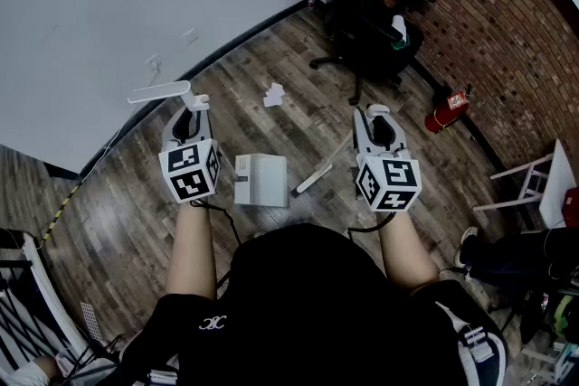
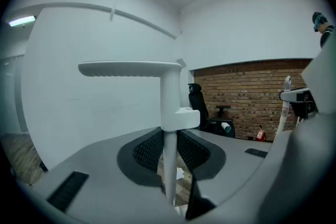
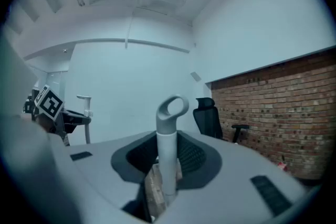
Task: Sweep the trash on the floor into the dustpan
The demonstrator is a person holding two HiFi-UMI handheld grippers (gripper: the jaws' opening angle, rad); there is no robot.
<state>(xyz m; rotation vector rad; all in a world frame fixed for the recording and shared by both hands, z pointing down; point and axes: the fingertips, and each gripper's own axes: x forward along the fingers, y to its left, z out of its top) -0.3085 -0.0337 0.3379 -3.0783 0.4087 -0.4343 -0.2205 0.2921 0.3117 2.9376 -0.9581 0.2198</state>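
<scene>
Left gripper (image 1: pixel 194 111): fingers (image 2: pixel 146 148) clamped on the pole (image 2: pixel 169 165) of the dustpan (image 1: pixel 261 179), below its clip and T-grip (image 2: pixel 128 68). Right gripper (image 1: pixel 374 118): fingers (image 3: pixel 193 157) clamped on the broom (image 1: pixel 315 177) handle, loop end (image 3: pixel 172 108) poking up past them. Both grips look firm and near vertical.

Trash (image 1: pixel 273 94) is a crumpled white scrap on the floor (image 1: pixel 226 86), at 12 o'clock from the dustpan and well apart from it. Broom head sits on the floor just beside the dustpan at 3 o'clock, so it's on the wrong side of the trash.

My take on the step:
1. Carry the broom head out past the scrap to its 12 o'clock side, then set it down. Don't push through it from 6, or it scoots toward the wall.
2. Can't tell from here which way the pan mouth faces. Turn it to 12 and press the lip flat on the planks.
3. Pull the broom toward 6 in 1 short, low stroke. The scrap is light and will hop over a fast stroke.
4. Hold the pole steady and tilt back only once the scrap is inside.
</scene>
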